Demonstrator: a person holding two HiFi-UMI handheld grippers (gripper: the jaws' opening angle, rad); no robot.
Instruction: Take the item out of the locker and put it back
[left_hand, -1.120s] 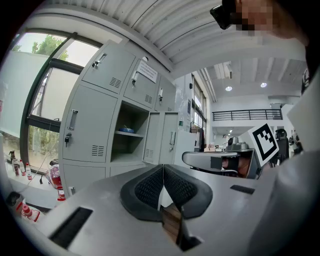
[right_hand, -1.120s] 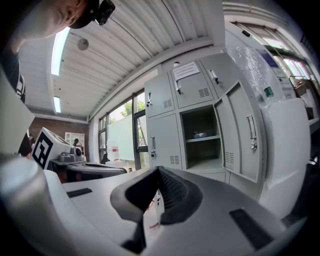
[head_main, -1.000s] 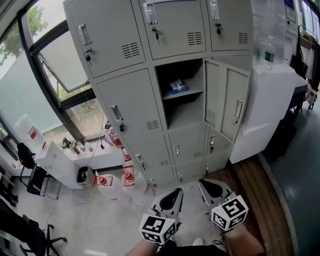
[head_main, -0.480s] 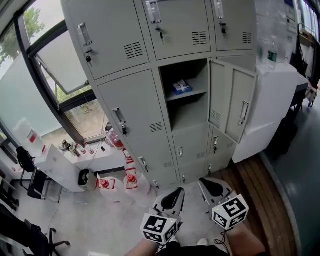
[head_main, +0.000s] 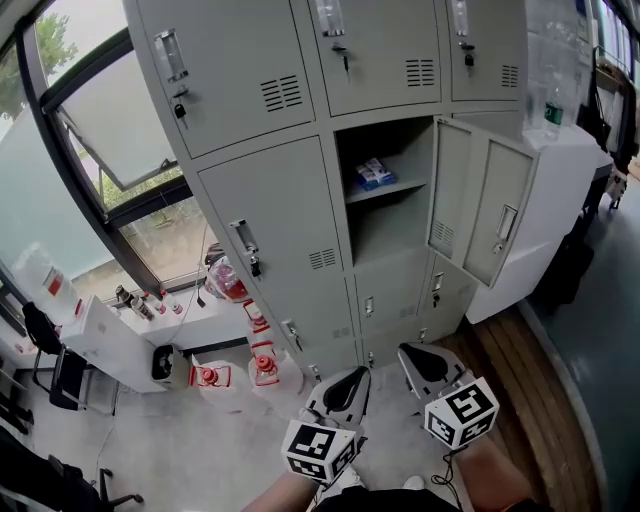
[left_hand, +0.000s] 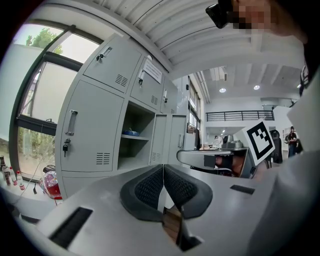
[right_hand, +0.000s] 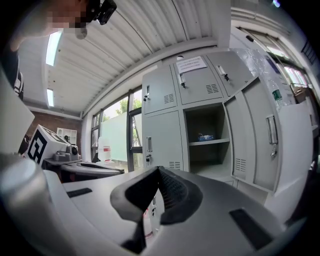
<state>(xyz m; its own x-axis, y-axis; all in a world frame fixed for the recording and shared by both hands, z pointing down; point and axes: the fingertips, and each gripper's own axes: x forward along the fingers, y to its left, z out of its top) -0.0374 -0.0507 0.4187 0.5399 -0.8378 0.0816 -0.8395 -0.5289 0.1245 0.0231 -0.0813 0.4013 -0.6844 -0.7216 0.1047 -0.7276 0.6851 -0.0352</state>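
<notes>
A small blue-and-white packet (head_main: 375, 173) lies on the shelf of the open locker compartment (head_main: 392, 232); its door (head_main: 490, 212) is swung out to the right. Both grippers are low in the head view, well short of the lockers, and point at them. My left gripper (head_main: 352, 376) is shut with nothing between its pads, and so is my right gripper (head_main: 412, 353). In the left gripper view the shut jaws (left_hand: 163, 170) sit below the packet (left_hand: 131, 132). In the right gripper view the shut jaws (right_hand: 157, 172) sit left of the packet (right_hand: 205, 136) and the door (right_hand: 267, 135).
Closed grey lockers surround the open one. Water jugs with red caps (head_main: 264, 366) stand on the floor at the locker's left foot. A low white table (head_main: 120, 335) with bottles is by the window. A white cabinet (head_main: 560, 200) with a bottle (head_main: 553, 110) stands right of the door.
Both grippers have come closer to the lockers, side by side. The lockers look larger and have slid right in the head view. Both pairs of jaws stay shut.
</notes>
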